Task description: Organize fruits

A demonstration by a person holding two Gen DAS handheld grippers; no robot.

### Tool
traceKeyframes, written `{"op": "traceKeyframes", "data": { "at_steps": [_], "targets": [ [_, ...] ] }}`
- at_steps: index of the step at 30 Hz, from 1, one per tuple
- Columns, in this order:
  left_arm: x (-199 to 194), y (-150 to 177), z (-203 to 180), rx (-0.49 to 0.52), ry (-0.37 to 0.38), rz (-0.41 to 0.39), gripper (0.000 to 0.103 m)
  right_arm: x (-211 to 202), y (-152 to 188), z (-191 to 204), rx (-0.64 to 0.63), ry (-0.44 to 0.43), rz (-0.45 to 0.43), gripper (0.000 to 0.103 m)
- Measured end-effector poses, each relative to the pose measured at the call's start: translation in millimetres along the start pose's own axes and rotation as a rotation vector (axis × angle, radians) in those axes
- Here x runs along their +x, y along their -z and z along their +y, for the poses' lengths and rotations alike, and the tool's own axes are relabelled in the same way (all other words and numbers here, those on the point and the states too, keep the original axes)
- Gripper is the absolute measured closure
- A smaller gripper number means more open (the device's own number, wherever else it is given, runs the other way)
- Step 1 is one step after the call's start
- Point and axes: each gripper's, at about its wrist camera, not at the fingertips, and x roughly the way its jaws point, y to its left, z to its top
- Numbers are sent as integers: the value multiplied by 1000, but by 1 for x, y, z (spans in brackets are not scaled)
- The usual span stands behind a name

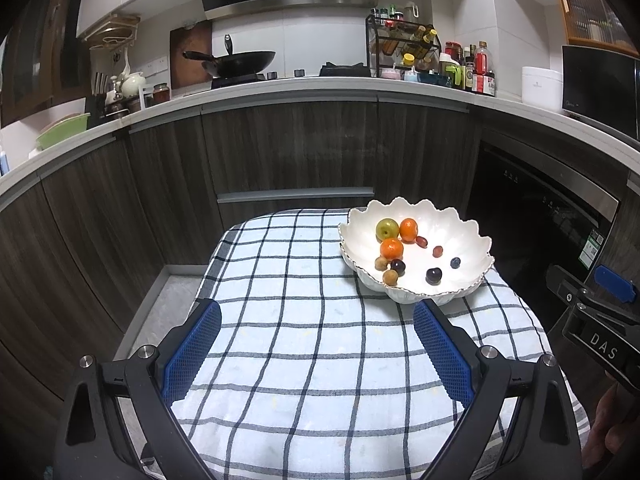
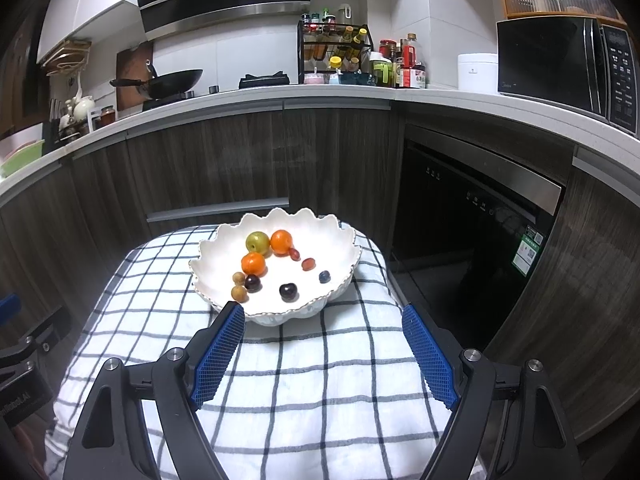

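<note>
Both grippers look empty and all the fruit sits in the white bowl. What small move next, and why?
Probably ease the right gripper forward toward the scalloped white bowl: its jaws stand open and empty just short of the rim, nearer than the left gripper.

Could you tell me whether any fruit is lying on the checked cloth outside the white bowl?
No, every fruit, such as the green fruit, sits inside the white bowl, and the checked cloth carries none.
</note>
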Motion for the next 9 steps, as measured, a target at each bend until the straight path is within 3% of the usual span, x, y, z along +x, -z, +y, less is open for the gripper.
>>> {"op": "traceKeyframes", "data": {
  "at_steps": [9],
  "targets": [
    [0, 1, 0, -4, 0, -4, 2, 2, 2, 0, 1, 2, 8, 21]
  ]
}}
